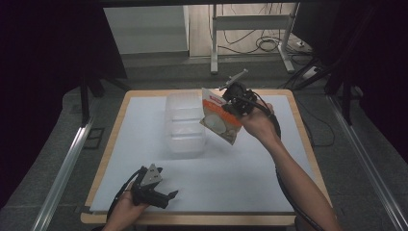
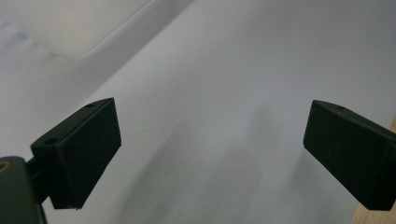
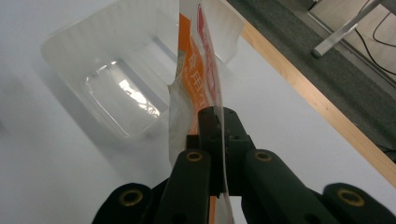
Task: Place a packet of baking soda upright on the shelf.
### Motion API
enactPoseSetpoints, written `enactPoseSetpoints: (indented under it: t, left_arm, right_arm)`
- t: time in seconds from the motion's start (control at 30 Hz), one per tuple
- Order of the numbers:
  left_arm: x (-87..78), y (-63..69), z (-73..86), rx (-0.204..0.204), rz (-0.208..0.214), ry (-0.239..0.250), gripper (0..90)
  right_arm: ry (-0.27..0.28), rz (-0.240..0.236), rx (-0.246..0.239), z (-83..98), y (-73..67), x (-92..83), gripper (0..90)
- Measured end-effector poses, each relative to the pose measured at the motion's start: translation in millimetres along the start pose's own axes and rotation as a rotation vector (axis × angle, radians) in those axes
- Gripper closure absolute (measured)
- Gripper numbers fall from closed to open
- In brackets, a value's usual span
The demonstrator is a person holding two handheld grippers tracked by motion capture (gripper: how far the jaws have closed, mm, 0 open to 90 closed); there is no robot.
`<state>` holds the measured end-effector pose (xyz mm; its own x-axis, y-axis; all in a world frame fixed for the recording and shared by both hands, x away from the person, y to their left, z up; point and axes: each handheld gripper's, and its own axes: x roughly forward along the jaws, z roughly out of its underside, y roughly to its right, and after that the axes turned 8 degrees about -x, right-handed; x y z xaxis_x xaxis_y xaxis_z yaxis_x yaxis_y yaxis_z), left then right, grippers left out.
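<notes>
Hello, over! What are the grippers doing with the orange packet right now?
Right gripper shut on orange packet, held up beside clear tub. Left gripper open, low over white mat. Nothing in the way.

Packet held in the air beside the tub, left gripper low at the near edge

The packet (image 1: 220,120) hung pinched in the right gripper (image 1: 230,102) above the table (image 1: 308,144), just right of the tub (image 1: 185,124), which stood on the sheet (image 1: 231,178) toward the far side. The left gripper (image 1: 161,192) sat near the front left, well apart from both.
</notes>
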<state>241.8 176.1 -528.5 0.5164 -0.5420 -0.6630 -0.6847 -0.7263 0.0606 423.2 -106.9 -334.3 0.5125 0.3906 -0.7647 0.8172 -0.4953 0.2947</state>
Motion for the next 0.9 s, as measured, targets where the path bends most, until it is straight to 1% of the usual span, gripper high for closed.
enactPoseSetpoints:
  t: [0.33, 0.53, 0.57, 0.6, 0.63, 0.9]
  left_arm:
    - [-0.3, -0.2, 0.0, -0.001, -0.001, 0.0, 4.1]
    - [-0.3, -0.4, 0.1, -0.002, -0.001, 0.001, 4.0]
    - [-0.3, -0.4, 0.1, -0.003, 0.0, 0.001, 4.0]
    - [0.0, 0.1, 0.2, -0.008, 0.001, 0.005, 4.0]
    - [0.0, 0.0, 0.2, -0.008, 0.001, 0.005, 4.0]
    - [-0.1, 0.0, 0.2, -0.006, 0.002, 0.005, 3.9]
  right_arm:
    - [0.026, -0.025, -0.038, -21.0, -10.4, 6.5, 89.4]
    - [0.036, -0.038, -0.06, -34.7, -16.9, 12.2, 89.4]
    - [0.03, -0.039, -0.068, -36.6, -17.6, 12.7, 89.4]
    - [0.035, -0.039, -0.069, -38.9, -19.0, 13.9, 89.4]
    - [0.039, -0.041, -0.068, -41.3, -20.5, 15.3, 89.4]
    - [0.042, -0.064, -0.099, -60.4, -31.0, 27.6, 89.4]
